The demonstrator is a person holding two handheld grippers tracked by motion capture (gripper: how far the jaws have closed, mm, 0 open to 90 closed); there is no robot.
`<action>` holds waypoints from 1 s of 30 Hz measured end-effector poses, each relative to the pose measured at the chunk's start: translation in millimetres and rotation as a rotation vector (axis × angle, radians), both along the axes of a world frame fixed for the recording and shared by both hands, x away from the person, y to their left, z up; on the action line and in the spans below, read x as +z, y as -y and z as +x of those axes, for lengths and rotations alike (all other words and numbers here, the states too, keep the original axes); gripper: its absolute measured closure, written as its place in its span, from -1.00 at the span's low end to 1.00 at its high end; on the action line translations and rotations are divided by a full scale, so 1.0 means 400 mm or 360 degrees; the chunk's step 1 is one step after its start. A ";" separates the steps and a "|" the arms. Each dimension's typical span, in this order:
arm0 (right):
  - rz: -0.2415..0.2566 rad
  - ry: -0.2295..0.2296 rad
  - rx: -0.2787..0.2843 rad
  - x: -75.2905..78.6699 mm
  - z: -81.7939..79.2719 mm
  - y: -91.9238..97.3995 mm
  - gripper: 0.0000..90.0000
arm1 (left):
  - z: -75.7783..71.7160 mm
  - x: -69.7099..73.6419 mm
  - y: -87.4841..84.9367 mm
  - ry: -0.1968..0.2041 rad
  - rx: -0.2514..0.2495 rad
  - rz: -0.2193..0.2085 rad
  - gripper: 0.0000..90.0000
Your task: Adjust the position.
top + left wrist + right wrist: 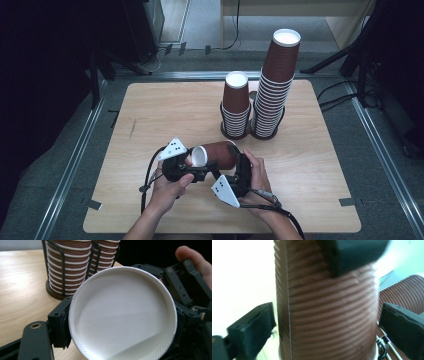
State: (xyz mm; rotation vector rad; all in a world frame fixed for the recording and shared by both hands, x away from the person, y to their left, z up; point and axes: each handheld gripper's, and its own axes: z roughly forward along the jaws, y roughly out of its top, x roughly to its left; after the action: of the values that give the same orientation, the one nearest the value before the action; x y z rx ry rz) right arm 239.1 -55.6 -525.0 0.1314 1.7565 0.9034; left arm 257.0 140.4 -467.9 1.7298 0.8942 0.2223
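Left gripper (192,167), held in the person's left hand (167,190) at the near middle of the worktop (150,115), grips the white-rimmed mouth end of a brown ribbed cup (215,155) that lies on its side just above the wood. From the left gripper view the cup's white inside (122,315) faces the camera, with one black jaw pressed against its rim at the left and the other close against the right edge.

Right gripper (240,167), in the right hand (257,182), sits at the cup's closed end, just right of the left gripper. In the right gripper view the ribbed cup wall (327,315) stands between its two jaws: the right jaw is at or very near the wall, the left jaw stands slightly off it, so I cannot tell whether this gripper is clamped on the cup. A black jaw of the other gripper shows at the top of that view, on the cup.

Farther back and to the right, a short stack (236,105) and, touching it on the right, a tall stack (275,80) of the same cups stand upside down in black wire holders, well apart from the held cup.
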 end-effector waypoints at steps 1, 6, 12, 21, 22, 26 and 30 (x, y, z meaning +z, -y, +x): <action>0.0009 -0.0011 0.0003 0.000 0.000 0.001 -1.00 | 0.002 -0.001 -0.003 -0.0001 0.0009 -0.0002 -0.53; 0.0052 -0.0051 0.0018 0.005 -0.003 0.009 -1.00 | 0.008 -0.002 -0.029 0.0011 0.0071 -0.0052 -0.53; 0.0168 -0.0157 -0.0004 0.011 -0.008 0.029 -1.00 | 0.013 -0.003 -0.052 0.0046 0.0122 -0.0085 -0.53; 0.0467 -0.0466 -0.0039 0.029 -0.024 0.049 -1.00 | 0.005 0.000 -0.062 0.0136 0.0260 -0.0027 -0.53; 0.0503 -0.0485 -0.0058 0.031 -0.025 0.047 -1.00 | 0.006 0.000 -0.063 0.0129 0.0270 -0.0022 -0.53; 0.0703 -0.0597 -0.0119 0.040 -0.028 0.029 -1.00 | 0.008 -0.002 -0.066 0.0120 0.0303 0.0002 -0.53; 0.0901 -0.0726 -0.0163 0.039 -0.027 0.023 -1.00 | 0.005 0.004 -0.077 0.0138 0.0327 -0.0052 -0.53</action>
State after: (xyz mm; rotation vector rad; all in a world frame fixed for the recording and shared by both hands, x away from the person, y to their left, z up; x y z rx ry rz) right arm 228.1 -64.8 -509.4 0.8440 1.8293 1.3504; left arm 259.2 171.1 -466.3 1.5862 1.0060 0.4133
